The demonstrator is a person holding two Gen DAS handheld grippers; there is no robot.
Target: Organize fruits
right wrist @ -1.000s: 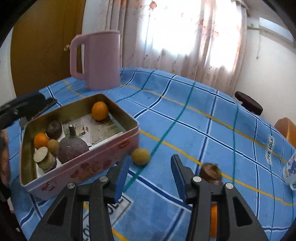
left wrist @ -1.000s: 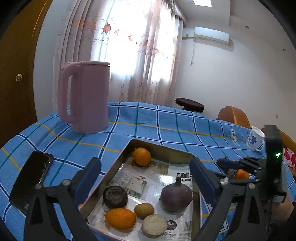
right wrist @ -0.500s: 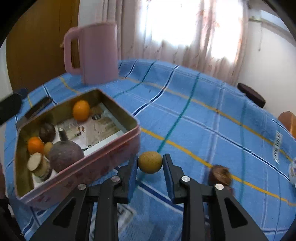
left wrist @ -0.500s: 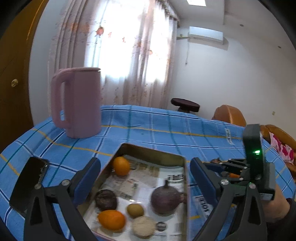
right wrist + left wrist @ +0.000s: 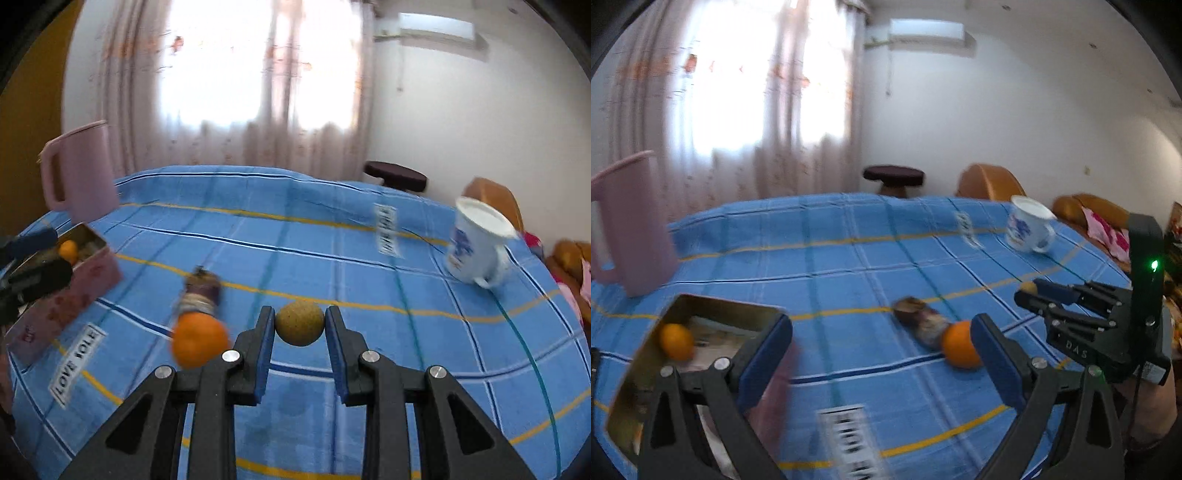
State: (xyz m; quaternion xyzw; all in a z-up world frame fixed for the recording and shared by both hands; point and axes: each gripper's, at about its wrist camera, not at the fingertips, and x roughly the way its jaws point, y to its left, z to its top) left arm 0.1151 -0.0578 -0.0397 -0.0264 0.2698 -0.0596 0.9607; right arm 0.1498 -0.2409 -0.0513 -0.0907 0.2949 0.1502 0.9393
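Left wrist camera sits low over the blue checked tablecloth (image 5: pixel 849 258), peering forward between its own two fingers toward the curtained window (image 5: pixel 738 92) and white wall, tin box (image 5: pixel 639 354) close at lower left. Right wrist camera rides just as low and close, facing the same window (image 5: pixel 240 74) from further right. Both catch the orange (image 5: pixel 960 345) (image 5: pixel 199 345), the white mug (image 5: pixel 1028 229) (image 5: pixel 476 243) and the pink jug (image 5: pixel 628 229) (image 5: pixel 79 170).

Rough-skinned fruit (image 5: pixel 300 322) (cloth tablecloth (image 5: pixel 332 258))
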